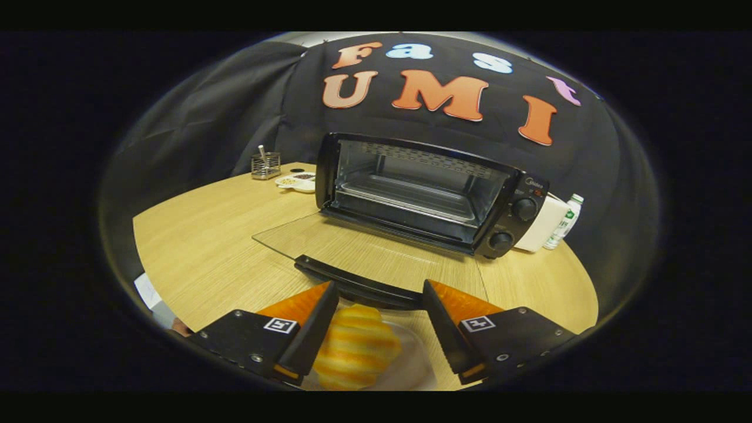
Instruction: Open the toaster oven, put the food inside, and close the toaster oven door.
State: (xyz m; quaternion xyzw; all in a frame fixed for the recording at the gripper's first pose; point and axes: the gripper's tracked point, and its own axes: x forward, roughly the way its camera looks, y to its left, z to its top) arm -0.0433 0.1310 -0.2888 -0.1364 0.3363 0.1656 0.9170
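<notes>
The black toaster oven [513, 194] stands at the back of the round wooden table [200, 247], its cavity open with a wire rack [411, 197] inside. Its glass door [346, 244] lies folded down flat toward me, and the door's black handle [346, 281] sits just beyond my fingertips. A yellow, orange-striped bread roll [355, 346] rests on a white plate [418, 367] between my fingers. The gripper [379, 285] is open. Its left finger is close against the roll and its right finger stands well clear of it.
Left of the oven are a small wire holder [265, 165] and a white dish with seasonings [296, 182]. Right of the oven stand a white box [547, 223] and a small bottle [567, 218]. A sheet of paper [147, 291] lies past the table's near left edge.
</notes>
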